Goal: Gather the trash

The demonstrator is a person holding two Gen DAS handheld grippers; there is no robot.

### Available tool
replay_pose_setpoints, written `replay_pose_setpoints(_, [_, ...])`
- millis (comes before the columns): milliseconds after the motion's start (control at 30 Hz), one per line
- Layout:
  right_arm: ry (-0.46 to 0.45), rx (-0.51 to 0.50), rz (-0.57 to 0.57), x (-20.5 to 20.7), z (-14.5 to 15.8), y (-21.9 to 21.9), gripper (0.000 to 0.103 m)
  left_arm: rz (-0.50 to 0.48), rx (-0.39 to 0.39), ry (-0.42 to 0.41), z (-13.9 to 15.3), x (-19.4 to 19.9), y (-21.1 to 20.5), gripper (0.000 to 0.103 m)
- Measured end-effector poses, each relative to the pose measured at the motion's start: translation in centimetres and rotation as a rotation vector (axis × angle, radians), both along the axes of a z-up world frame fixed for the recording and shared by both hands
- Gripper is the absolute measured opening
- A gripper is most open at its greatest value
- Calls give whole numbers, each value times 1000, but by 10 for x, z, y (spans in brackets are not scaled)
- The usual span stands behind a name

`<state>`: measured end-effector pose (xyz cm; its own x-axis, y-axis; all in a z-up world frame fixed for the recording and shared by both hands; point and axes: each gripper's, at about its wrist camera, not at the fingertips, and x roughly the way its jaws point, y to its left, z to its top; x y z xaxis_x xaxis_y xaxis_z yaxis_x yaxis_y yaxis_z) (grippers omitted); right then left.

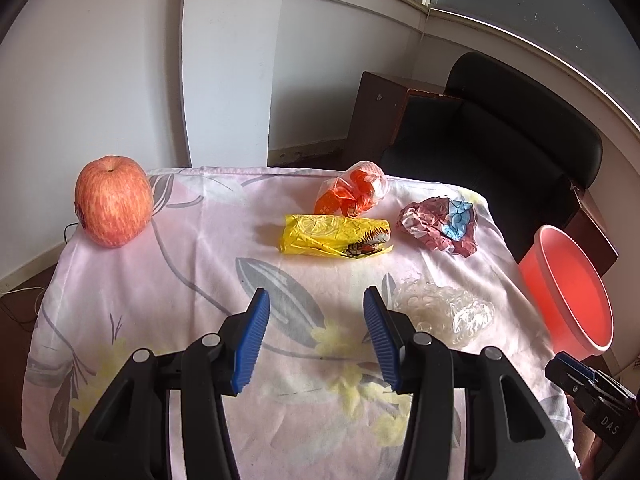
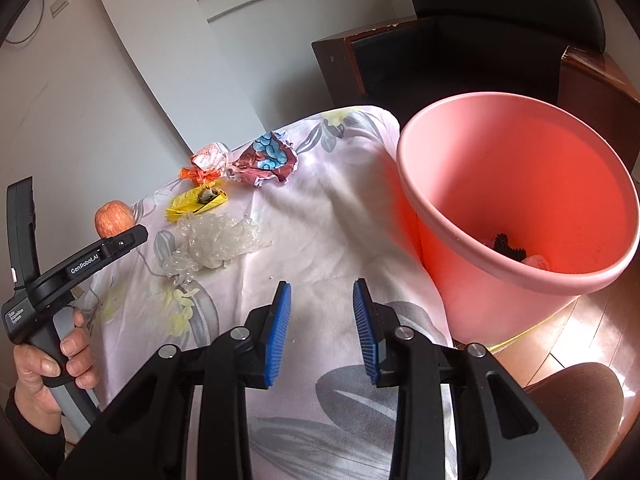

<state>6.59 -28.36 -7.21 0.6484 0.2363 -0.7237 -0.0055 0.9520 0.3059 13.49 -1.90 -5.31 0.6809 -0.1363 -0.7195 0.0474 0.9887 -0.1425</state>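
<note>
Several pieces of trash lie on the floral cloth (image 1: 192, 280): a yellow wrapper (image 1: 334, 236), an orange-and-white plastic bag (image 1: 354, 194), a crumpled red and blue wrapper (image 1: 440, 224) and a wad of clear plastic (image 1: 444, 312). My left gripper (image 1: 316, 300) hovers open over the cloth, short of the yellow wrapper, with the clear plastic just to its right. My right gripper (image 2: 321, 286) is also open and empty, above the cloth's right side. The clear plastic (image 2: 216, 240) lies ahead to its left and the pink bin (image 2: 440, 216) stands close on its right.
A red apple (image 1: 114, 202) sits at the cloth's far left corner. The pink bin (image 1: 568, 288) stands off the table's right edge with some dark and pale scraps (image 2: 512, 250) at its bottom. Behind are a black chair (image 1: 500, 128) and a white wall. A hand (image 2: 52, 364) grips the left handle.
</note>
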Motion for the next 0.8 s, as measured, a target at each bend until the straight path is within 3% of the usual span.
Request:
replay_pose_setpoints(433, [16,-3,33,2,-10,12,33,11,24,-19,-3,29,-3,48])
replay_pose_setpoints(800, [36,19,40,2,-19,14,33,88,39,-2,-29,67,-3,48])
